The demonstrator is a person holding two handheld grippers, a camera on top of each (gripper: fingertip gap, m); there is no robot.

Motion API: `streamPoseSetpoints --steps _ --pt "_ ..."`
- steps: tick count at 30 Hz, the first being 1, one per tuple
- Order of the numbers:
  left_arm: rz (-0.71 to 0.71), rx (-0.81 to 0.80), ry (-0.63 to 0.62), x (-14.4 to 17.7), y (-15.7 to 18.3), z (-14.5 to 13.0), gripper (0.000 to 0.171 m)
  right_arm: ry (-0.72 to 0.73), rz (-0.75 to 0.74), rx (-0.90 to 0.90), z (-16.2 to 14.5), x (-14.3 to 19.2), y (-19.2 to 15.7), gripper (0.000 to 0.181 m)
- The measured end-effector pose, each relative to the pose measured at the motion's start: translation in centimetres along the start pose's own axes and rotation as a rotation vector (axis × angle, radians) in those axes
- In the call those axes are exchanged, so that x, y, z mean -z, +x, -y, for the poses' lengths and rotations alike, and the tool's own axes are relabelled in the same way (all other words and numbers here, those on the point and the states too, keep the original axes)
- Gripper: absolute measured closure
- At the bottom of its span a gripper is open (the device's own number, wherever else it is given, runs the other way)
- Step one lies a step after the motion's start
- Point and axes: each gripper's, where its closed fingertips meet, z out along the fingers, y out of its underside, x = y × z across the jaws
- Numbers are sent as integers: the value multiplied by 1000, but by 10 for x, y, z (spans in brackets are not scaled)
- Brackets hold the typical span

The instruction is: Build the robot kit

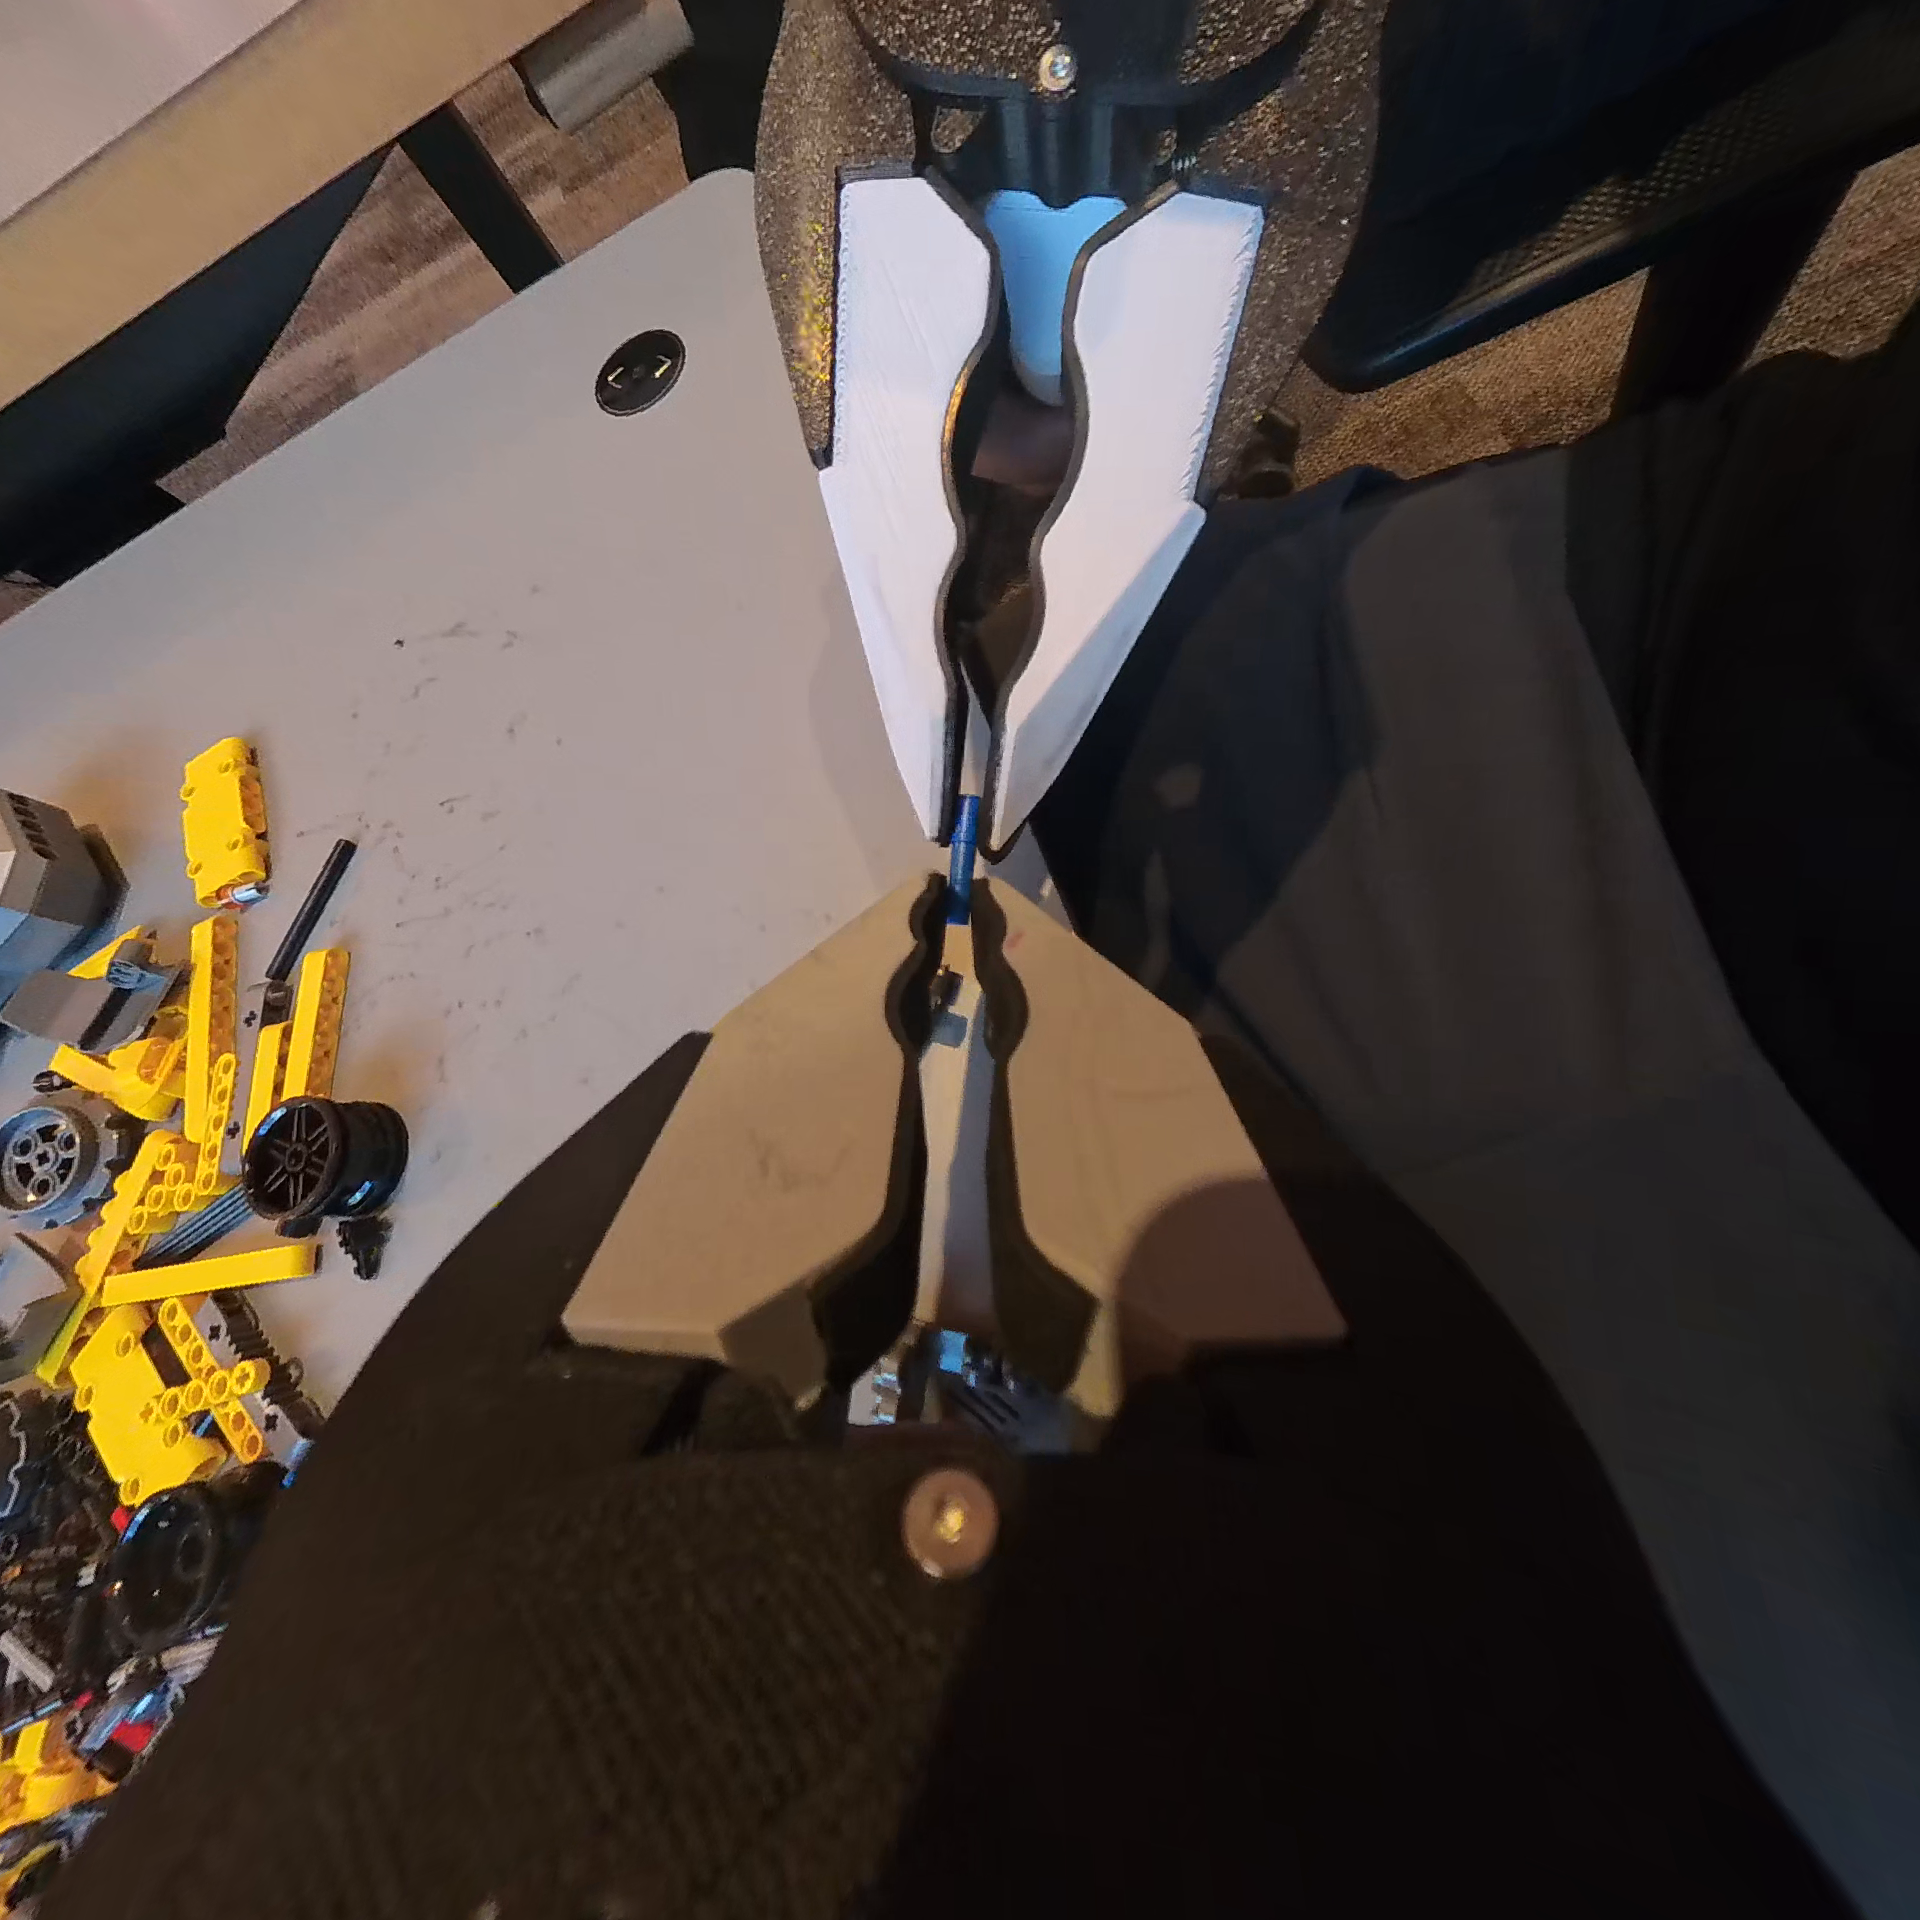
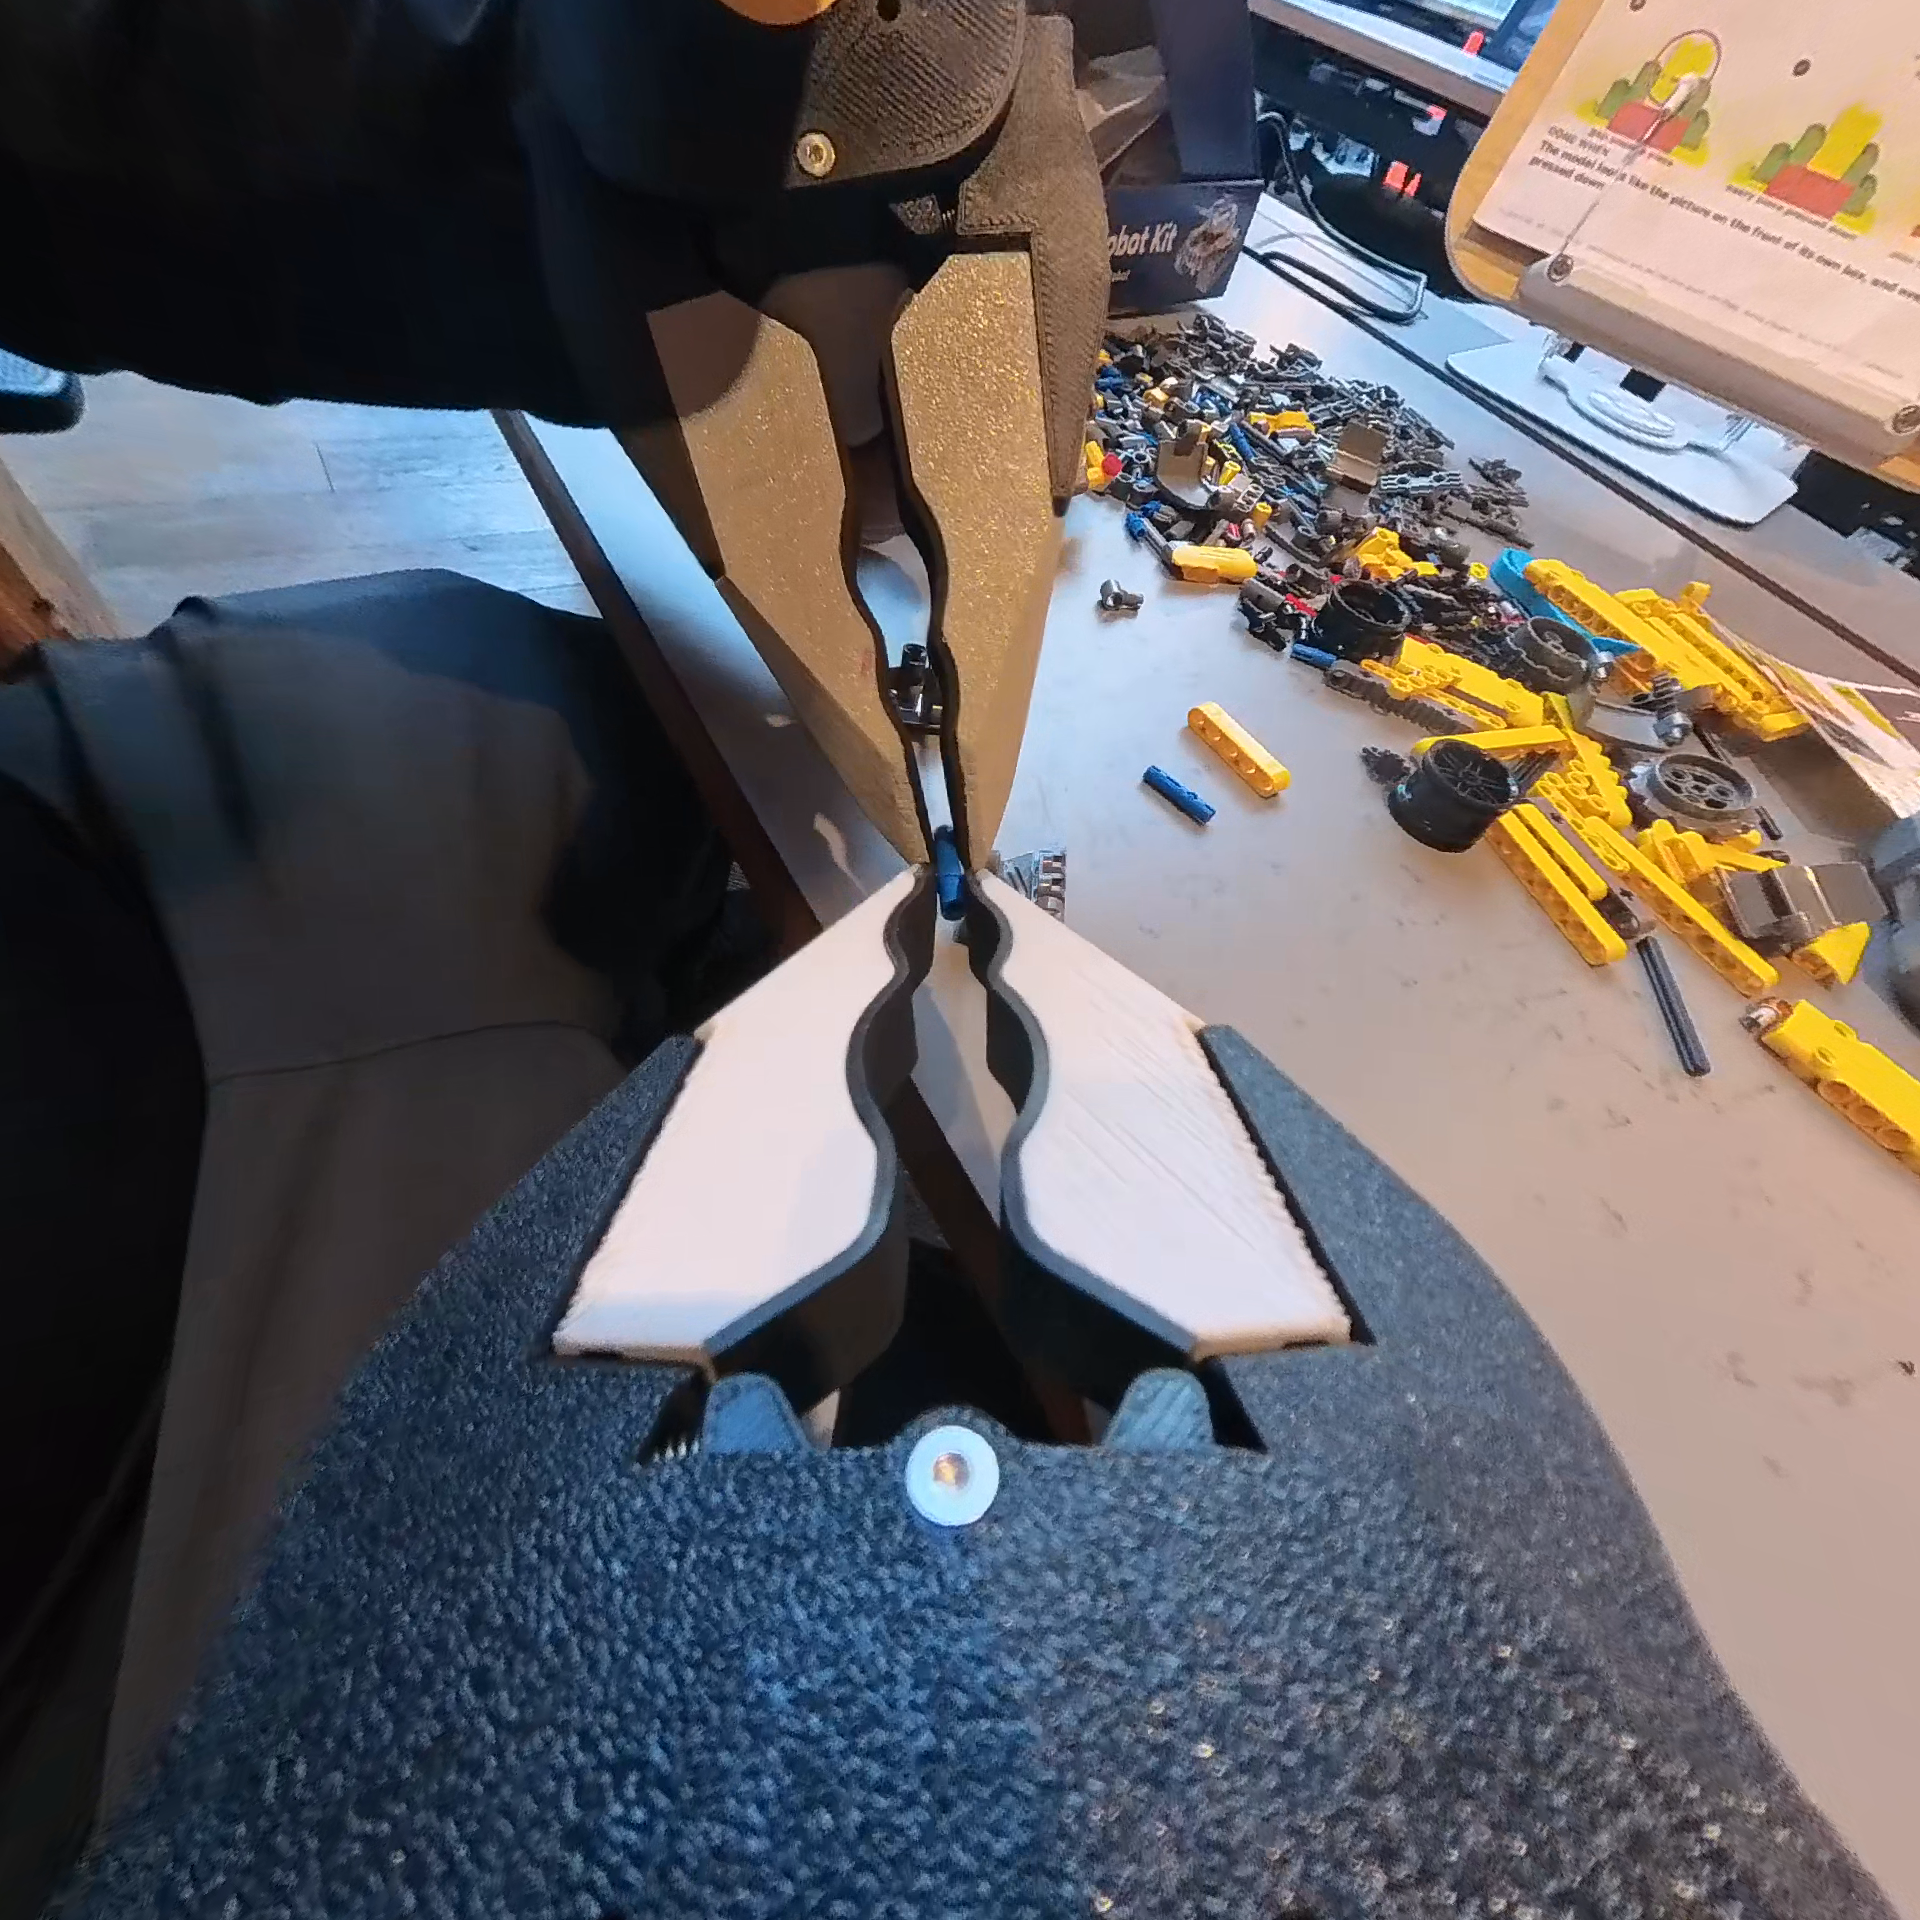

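My left gripper [image 1: 954,902], with tan fingers, is shut on a small black connector piece [image 2: 914,688] that sits partway down between its pads; it also shows in the left wrist view [image 1: 943,987]. My right gripper [image 2: 943,885], with white fingers, is shut on a thin blue pin [image 1: 962,840]. The two grippers meet tip to tip over the near table edge. The blue pin [image 2: 945,871] bridges both sets of tips, and its far end reaches in between the tan fingertips. I cannot tell whether the pin is seated in the connector.
A grey table [image 1: 540,582] carries a pile of yellow beams [image 2: 1621,831], black wheels [image 2: 1455,795] and small dark parts. A loose blue pin [image 2: 1178,795] and a short yellow beam [image 2: 1238,750] lie apart. An instruction board [image 2: 1704,166] stands at the back. A person's grey-clothed lap [image 1: 1455,831] is beside the table. Left and right tips are no more than a few centimetres apart.
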Motion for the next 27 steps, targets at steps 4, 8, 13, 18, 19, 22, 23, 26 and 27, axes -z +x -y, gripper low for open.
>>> streamPoseSetpoints --steps 4,8,13,18,19,22,23,26,27 --pt "-1 52 -15 -2 -1 -2 169 -12 -20 34 -2 0 1 176" --pt "24 101 11 -3 -4 1 169 4 -29 25 -1 2 4 177" --pt "115 198 10 3 -14 -3 138 45 -43 3 5 6 9 177" --pt "212 290 2 12 -17 -7 134 53 -59 -55 1 7 17 177" --pt "232 309 -3 13 -18 -9 133 54 -64 -66 1 7 19 176" --pt "305 367 -19 18 -23 -14 132 49 -84 -98 -3 7 26 176" --pt "321 389 -19 19 -25 -15 132 45 -91 -103 -4 7 27 176" --pt "358 435 -14 23 -26 -16 132 30 -105 -99 -9 5 29 176" --pt "363 444 -2 24 -26 -14 133 21 -111 -96 -12 4 30 176"
